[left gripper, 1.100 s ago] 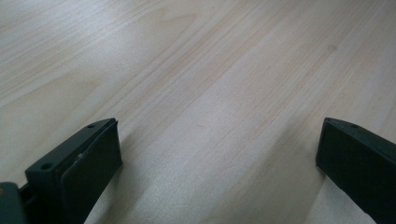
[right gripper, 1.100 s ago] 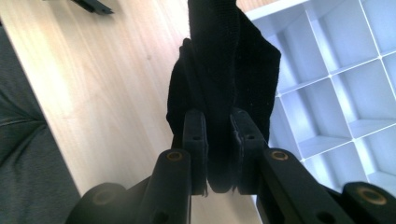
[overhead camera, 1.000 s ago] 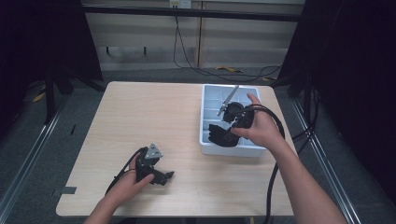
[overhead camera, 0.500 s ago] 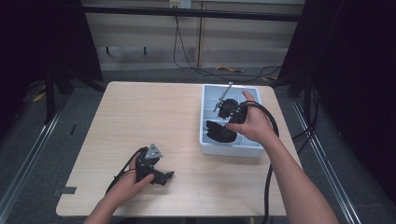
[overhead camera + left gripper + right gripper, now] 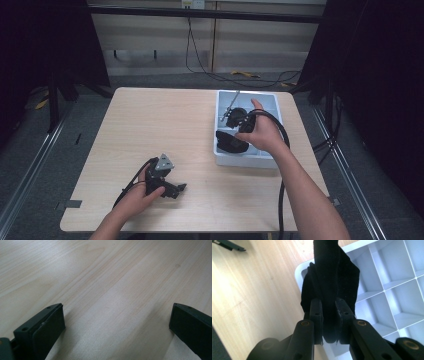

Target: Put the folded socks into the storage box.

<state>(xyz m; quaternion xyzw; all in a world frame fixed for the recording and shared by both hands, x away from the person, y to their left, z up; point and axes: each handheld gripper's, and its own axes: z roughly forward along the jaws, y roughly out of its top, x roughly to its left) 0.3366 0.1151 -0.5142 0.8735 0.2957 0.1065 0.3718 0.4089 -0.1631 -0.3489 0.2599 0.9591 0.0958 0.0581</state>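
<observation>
A black piece of cloth (image 5: 332, 272) hangs folded between the jaws of my right gripper (image 5: 329, 312), which is shut on it. Below it is a white tray (image 5: 387, 277) divided into compartments. In the high view the right gripper (image 5: 232, 131) is over the tray (image 5: 245, 161) at the table's right, and the cloth (image 5: 231, 142) lies dark over the tray's near-left compartments. My left gripper (image 5: 179, 190) rests on the wooden table (image 5: 150, 125) near the front edge. In its own view the left gripper (image 5: 116, 322) stands open, with bare wood between its jaws.
The tray's other compartments (image 5: 409, 255) look bare. A black cable (image 5: 280, 200) trails from the right gripper along the forearm and off the front edge. Dark frame posts (image 5: 55, 95) and a rail stand beyond the table on both sides.
My right hand has shifted a little to the left and lower over the tray, the cloth still in its jaws. The left hand has stayed put.
</observation>
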